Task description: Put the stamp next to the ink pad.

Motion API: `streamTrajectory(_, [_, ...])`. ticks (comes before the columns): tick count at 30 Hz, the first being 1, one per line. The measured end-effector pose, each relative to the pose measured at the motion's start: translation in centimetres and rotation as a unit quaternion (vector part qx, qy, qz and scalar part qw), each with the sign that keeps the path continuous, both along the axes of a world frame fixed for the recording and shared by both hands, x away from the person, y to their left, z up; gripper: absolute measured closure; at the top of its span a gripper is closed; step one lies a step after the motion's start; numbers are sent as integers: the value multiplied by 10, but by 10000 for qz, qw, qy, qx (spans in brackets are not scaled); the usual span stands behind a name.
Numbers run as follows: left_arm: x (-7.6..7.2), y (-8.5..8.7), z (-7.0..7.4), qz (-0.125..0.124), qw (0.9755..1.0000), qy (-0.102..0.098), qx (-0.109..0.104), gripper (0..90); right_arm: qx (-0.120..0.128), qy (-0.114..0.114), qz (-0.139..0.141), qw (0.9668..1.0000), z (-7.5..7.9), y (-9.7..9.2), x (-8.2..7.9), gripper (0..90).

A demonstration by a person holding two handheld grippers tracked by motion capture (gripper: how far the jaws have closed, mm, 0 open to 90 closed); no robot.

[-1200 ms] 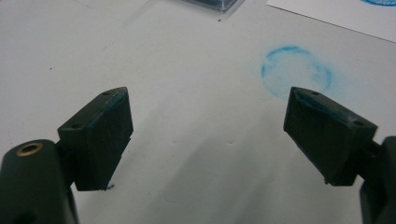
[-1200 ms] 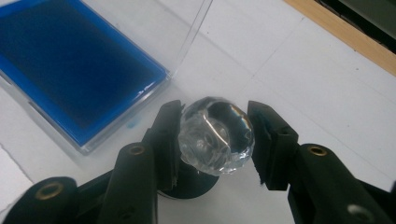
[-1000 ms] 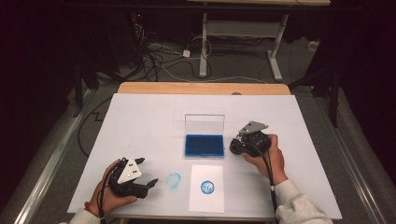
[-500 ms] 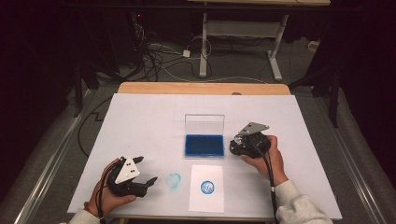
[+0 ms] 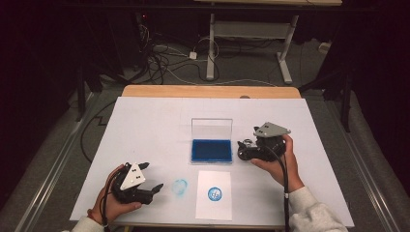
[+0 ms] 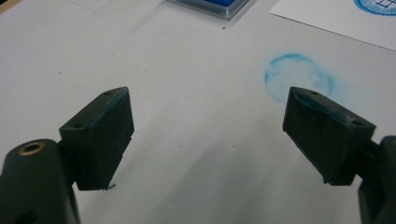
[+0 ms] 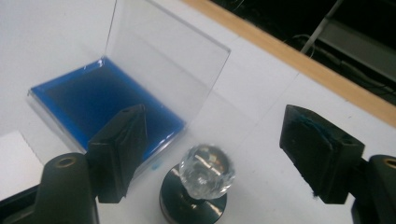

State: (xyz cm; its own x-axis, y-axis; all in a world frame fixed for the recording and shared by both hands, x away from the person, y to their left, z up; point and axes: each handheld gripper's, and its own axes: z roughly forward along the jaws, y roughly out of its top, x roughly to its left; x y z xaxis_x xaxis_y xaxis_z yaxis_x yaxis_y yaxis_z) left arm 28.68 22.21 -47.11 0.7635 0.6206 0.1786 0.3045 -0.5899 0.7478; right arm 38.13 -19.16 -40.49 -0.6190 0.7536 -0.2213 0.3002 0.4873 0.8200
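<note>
Right gripper (image 7: 210,154) jaws spread wide, just been opening; stamp (image 7: 201,184) with clear faceted knob and dark round base stands upright on the table between them, pads off it. In the high view the right gripper (image 5: 245,149) sits at 3 o'clock of the ink pad (image 5: 211,150), just beside its right edge, stamp (image 5: 248,143) at the jaw tips. Ink pad (image 7: 105,105) is a blue pad in a clear case, lid (image 7: 163,60) standing up at its 12 o'clock side.

Left gripper (image 6: 208,130) jaws spread, nothing between them, blue ink smears on pads. Faint blue ring smudge (image 6: 299,77) on the table at 1 o'clock from it. In the high view the left gripper (image 5: 155,189) rests low near the front edge, smudge (image 5: 180,186) just at its 3 o'clock.

White paper sheet (image 5: 213,195) with round blue stamp print (image 5: 215,194) lies at 6 o'clock of the ink pad, apart from it. White table (image 5: 145,125), wood edge at the far side.
</note>
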Motion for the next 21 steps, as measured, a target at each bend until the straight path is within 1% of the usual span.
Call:
streamTrajectory(1, [0, 0, 0, 1, 10000, 4, -3, 162, 64, -85, -13, 9999, 2, -1, -1, 213])
streamTrajectory(2, [0, 0, 0, -2, 10000, 4, 2, 162, 99, -175, -132, 9997, 5, 0, -3, 202])
streamTrajectory(3, [0, 0, 0, -3, 10000, 1, 11, 162, 77, -286, -211, 9993, 7, -1, -4, 190])
streamTrajectory(4, [0, 0, 0, -5, 10000, 1, 14, 162, 109, -356, -250, 9990, 9, -1, -6, 186])
streamTrajectory(5, [0, 0, 0, -5, 10000, 2, 14, 162, 199, -402, -232, 9987, 11, -2, -7, 184])
streamTrajectory(6, [0, 0, 0, 1, 10000, 1, 14, 162, 272, -434, -197, 9985, 13, -3, -9, 180])
streamTrajectory(7, [0, 0, 0, 7, 10000, -2, 4, 162, 292, -443, -184, 9984, 15, -3, -10, 177])
streamTrajectory(10, [0, 1, 0, 10, 10000, -6, -2, 162, 268, -541, -178, 9980, 20, -4, -15, 173])
streamTrajectory(12, [0, 1, 0, 9, 10000, -3, 5, 162, 273, -583, -119, 9979, 23, -4, -20, 170])
streamTrajectory(15, [0, 0, 0, 12, 10000, -5, 16, 162, 211, -664, -74, 9975, 26, -4, -26, 170])
streamTrajectory(17, [0, 1, 0, 8, 10000, 2, 1, 162, 217, -696, -15, 9973, 28, -4, -29, 171])
streamTrajectory(21, [0, 1, 1, 11, 10000, -14, -28, 162, 151, -706, 53, 9974, 29, -4, -35, 177])
